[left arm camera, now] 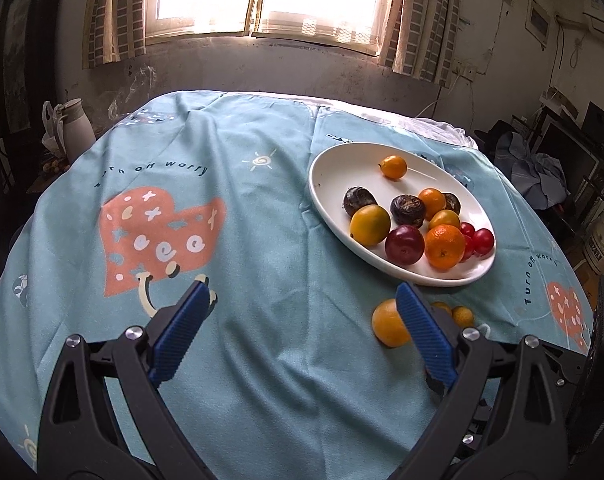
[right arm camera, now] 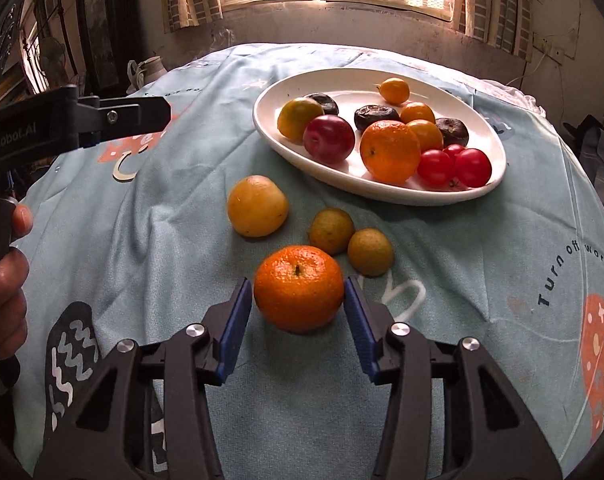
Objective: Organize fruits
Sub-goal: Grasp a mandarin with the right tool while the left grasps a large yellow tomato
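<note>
A white oval plate (right arm camera: 497, 152) (left arm camera: 321, 192) on the blue tablecloth holds several fruits: oranges, a red plum, cherry tomatoes, dark wrinkled fruits. In the right wrist view a loose orange mandarin (right arm camera: 298, 288) sits between the blue pads of my right gripper (right arm camera: 298, 294); the jaws stand around it, and I cannot tell if they press it. A yellow fruit (right arm camera: 257, 206) and two small greenish-yellow fruits (right arm camera: 331, 230) lie beyond it. My left gripper (left arm camera: 302, 300) is open and empty above bare cloth; the yellow fruit (left arm camera: 387, 322) shows beside its right finger.
A white jug (left arm camera: 76, 128) stands off the table's far left. The window wall lies behind the table. Clutter fills the right side of the room. The left gripper's body (right arm camera: 74, 120) and the hand holding it reach in at left of the right wrist view.
</note>
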Available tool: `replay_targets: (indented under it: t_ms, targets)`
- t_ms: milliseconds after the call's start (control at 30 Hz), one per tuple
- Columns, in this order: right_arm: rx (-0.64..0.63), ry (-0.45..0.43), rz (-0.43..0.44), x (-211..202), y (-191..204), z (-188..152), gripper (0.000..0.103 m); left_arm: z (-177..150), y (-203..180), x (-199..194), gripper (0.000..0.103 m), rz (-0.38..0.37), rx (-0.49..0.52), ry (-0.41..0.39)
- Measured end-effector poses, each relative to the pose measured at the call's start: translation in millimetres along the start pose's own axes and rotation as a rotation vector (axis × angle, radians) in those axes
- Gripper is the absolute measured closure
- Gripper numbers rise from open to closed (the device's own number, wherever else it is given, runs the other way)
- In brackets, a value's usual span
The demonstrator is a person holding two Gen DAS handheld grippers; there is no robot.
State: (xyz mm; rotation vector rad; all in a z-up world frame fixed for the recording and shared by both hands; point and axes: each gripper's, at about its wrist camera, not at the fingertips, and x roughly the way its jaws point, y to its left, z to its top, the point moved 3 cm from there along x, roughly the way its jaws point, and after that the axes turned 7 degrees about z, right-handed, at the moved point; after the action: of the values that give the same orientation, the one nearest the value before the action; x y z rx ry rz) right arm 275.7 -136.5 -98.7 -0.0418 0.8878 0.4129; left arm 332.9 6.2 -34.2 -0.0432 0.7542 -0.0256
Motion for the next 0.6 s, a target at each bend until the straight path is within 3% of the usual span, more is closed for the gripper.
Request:
replay_targets:
  t_ms: [133, 233, 367, 467, 600]
  targets:
    - [0.02, -0.018, 0.009, -7.3, -3.5, 1.2, 0.059, -0.7, -2.0, 1.2, 0.007, 0.016, 0.016, -0.005]
    - [0.074, -0.091, 0.018, -26.6, -14.6, 7.9, 0.059, -5.4, -7.8, 7.0, 0.007, 0.018, 0.051, 0.011]
    - [0.152, -0.161, 0.003, -46.8, -34.2, 13.7, 0.059, -17.2, -31.6, 14.8, 0.009, -0.027, 0.165, 0.036]
    - [0.186, -0.165, 0.002, -50.3, -42.7, 15.0, 0.059, -26.3, -53.3, 17.5, 0.022, -0.052, 0.264, 0.032]
    - [0.186, -0.173, 0.001, -52.7, -42.6, 15.2, 0.059, -31.7, -72.9, 26.2, 0.033, -0.078, 0.315, 0.038]
